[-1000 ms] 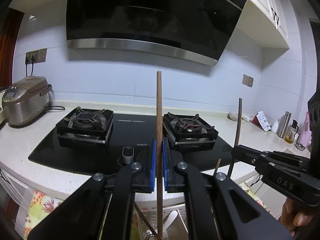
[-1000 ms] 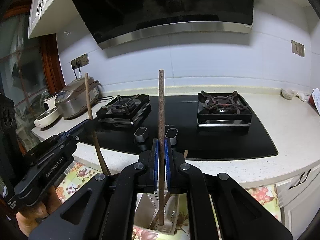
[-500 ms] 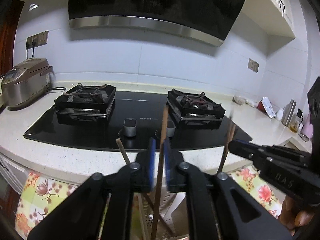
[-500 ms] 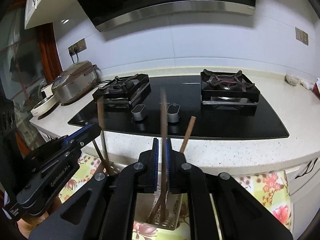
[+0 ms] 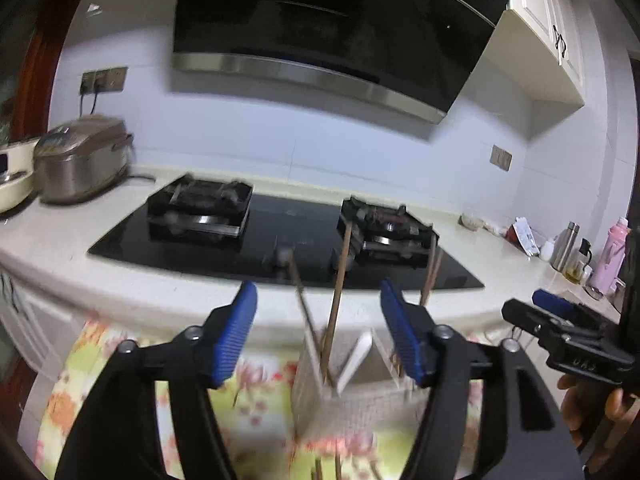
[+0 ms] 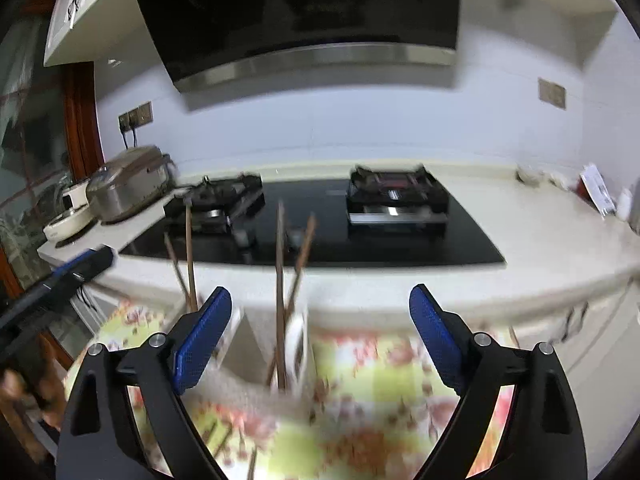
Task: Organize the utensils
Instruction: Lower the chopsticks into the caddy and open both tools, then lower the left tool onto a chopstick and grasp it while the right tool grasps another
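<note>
A pale perforated utensil holder (image 5: 360, 396) (image 6: 244, 364) stands on a floral cloth below both grippers. Several brown chopsticks lean upright in it, with a white spoon (image 5: 354, 360) (image 6: 296, 340) among them. My left gripper (image 5: 320, 320) has its jaws opening; one chopstick (image 5: 340, 280) stands free between the blue pads, untouched. My right gripper (image 6: 320, 320) also has its jaws opening wide; another chopstick (image 6: 280, 276) rises between its pads, clear of both. In each wrist view the other gripper shows at the edge: the right gripper (image 5: 528, 312) and the left gripper (image 6: 94, 262).
Behind the holder runs a white counter edge (image 5: 160, 300) with a black gas hob (image 6: 400, 240) and two burners. A rice cooker (image 5: 80, 160) sits at the left, bottles (image 5: 608, 256) at the right. The floral cloth (image 6: 380, 380) covers the near surface. The range hood (image 5: 320, 20) hangs overhead.
Both grippers went from shut on an upright chopstick to open. The two chopsticks dropped into the holder and now stand loose. Both grippers moved down and back from the counter.
</note>
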The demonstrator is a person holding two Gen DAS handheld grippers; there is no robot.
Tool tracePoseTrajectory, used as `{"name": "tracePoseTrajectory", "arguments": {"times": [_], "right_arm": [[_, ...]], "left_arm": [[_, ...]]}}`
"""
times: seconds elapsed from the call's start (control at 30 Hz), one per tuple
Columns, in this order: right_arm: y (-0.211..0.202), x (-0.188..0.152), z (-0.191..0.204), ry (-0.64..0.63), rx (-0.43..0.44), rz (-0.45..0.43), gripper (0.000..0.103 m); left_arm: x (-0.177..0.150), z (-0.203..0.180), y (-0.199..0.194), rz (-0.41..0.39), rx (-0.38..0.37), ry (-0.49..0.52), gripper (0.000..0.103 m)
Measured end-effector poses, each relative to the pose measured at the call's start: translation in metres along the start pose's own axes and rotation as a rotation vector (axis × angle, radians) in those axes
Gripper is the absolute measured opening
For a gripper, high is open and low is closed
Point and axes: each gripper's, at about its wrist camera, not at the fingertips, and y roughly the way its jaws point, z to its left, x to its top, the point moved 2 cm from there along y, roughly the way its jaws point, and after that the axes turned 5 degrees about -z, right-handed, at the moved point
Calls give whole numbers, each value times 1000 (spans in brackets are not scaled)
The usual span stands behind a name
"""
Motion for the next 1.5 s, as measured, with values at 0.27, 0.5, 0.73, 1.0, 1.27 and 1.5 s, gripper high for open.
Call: {"name": "tracePoseTrajectory", "arguments": {"times": [0.27,0.5,0.73,1.0,1.27,1.5], "right_arm": [[-8,-122,1,34,-64,269,84],[-18,-171,6,40,-43,355,84],[-23,-172,15,18,61,364,85],[-17,-180,23,-1,81,406,85],[-8,-188,32,-37,52,441,85],[3,-188,48,-94,32,456,85]], "left_arm": [[-114,19,-43,276,-25,-13,65],[-189,25,-39,492,-16,-38,41],[-201,5,-29,537,-16,33,30],[-205,5,-21,554,3,86,21],[-204,11,-23,557,63,208,16],[-198,41,-29,573,112,240,13]]}}
